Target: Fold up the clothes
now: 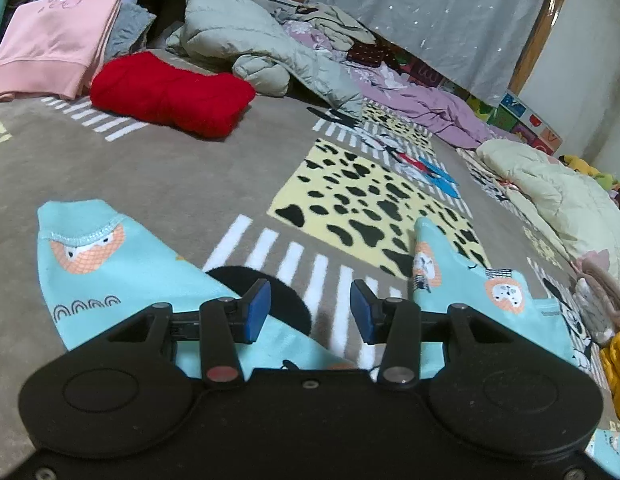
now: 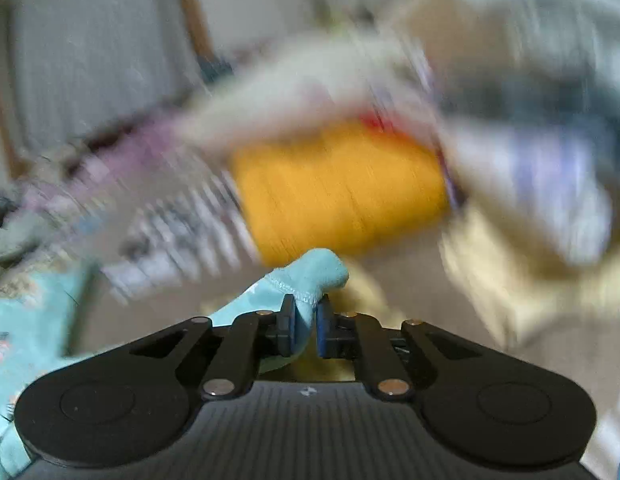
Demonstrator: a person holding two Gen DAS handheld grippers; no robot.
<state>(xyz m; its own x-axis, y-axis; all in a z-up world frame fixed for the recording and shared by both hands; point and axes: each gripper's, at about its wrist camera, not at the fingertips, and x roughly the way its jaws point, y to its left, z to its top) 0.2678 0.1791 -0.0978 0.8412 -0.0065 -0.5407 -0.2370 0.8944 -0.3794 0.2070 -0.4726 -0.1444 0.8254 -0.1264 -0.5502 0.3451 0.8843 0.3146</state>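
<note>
A light-blue printed garment (image 1: 110,280) lies spread on the patterned rug (image 1: 170,172), its two leg-like ends pointing away from me. Over the gap between those ends, my left gripper (image 1: 310,312) is open with nothing between its blue pads (image 1: 256,312). The right wrist view is heavily blurred. There my right gripper (image 2: 306,320) is shut on a bunched edge of the same light-blue fabric (image 2: 313,272), which sticks up past the fingertips. More of the garment trails off at lower left.
At the back left lie a folded red sweater (image 1: 170,96) and a folded pink top (image 1: 50,44). A grey puffy jacket (image 1: 246,40) and purple bedding (image 1: 421,100) lie behind. A cream jacket (image 1: 549,184) is on the right. A yellow-orange folded garment (image 2: 337,188) lies ahead of the right gripper.
</note>
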